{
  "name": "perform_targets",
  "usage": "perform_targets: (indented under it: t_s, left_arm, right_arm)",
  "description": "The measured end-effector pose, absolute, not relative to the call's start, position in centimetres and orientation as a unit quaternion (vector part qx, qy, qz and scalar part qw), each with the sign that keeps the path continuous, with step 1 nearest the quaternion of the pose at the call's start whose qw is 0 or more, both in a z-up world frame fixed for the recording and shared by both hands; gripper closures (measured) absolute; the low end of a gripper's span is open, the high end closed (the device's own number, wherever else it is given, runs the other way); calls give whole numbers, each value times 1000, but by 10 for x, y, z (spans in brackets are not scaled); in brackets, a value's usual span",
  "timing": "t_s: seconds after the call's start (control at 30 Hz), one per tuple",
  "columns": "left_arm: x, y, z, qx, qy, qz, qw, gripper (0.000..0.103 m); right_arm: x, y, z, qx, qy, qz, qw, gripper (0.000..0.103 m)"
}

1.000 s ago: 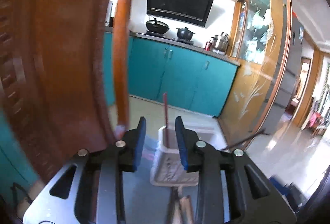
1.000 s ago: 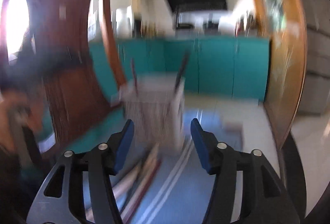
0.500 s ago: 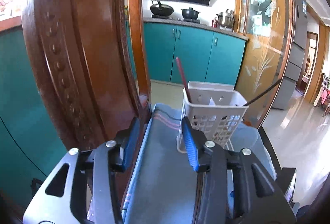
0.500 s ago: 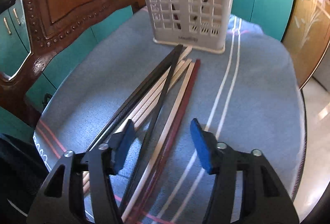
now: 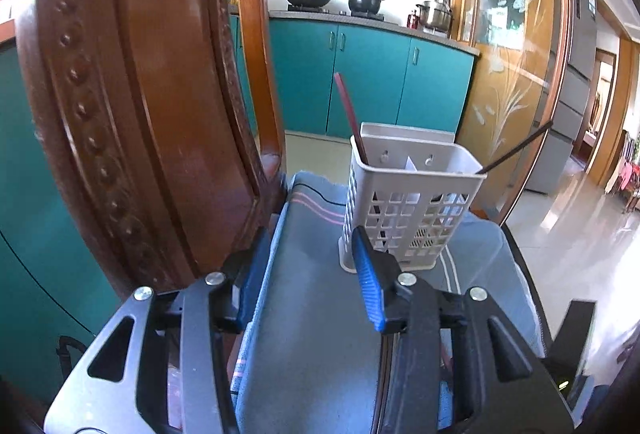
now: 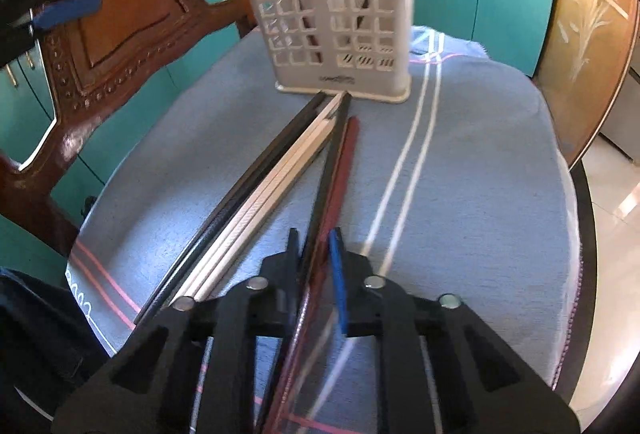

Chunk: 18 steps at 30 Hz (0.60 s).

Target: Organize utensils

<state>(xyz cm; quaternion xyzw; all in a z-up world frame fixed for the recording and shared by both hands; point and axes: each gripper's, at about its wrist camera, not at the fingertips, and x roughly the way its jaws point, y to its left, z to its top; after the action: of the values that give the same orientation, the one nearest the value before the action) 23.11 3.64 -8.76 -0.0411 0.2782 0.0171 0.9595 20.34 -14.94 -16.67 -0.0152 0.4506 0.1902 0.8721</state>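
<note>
Since the chopsticks are all lying loose on the surface [image 6: 500,194] with their tips fanned toward the holder, the right tongs [image 6: 314,246] have come in low over the near ends, where it's easiest to single one out. Their jaws have just been closing and now sit nearly together on the dark red chopstick [image 6: 340,186]; a black chopstick [image 6: 332,154] runs tight beside it, and I can't tell if it's pinched too. The pale ones [image 6: 280,186] and another dark one lie just to the left, untouched.

Further back, the white slotted holder [image 6: 336,14] stands upright on the blue cloth [image 5: 320,314], already with a red stick [image 5: 348,110] and a black one [image 5: 516,150] leaning out of separate compartments, so my guess is it's sorting by colour.

The left tongs [image 5: 310,282] hang partly open with nothing between the pads, just short of the holder's base, probably to steady it. A carved wooden chair [image 5: 140,94] crowds the left side.
</note>
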Motion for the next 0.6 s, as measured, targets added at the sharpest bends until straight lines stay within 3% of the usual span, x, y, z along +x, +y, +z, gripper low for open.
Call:
perform_targets:
  t_s: [0.33,0.43,0.6]
  left_arm:
    - [236,22,-106,-19,302,16,953,56]
    - [237,18,-111,-12,309,15,951,55]
    - [238,13,-117,-3,320,14,947,54]
  right_arm:
    - [205,-178,-169,5,464,166,870,97]
    - [204,-177,-170,-6,465,162,870,88]
    - [205,-172,-173,-21,469,163,868,86]
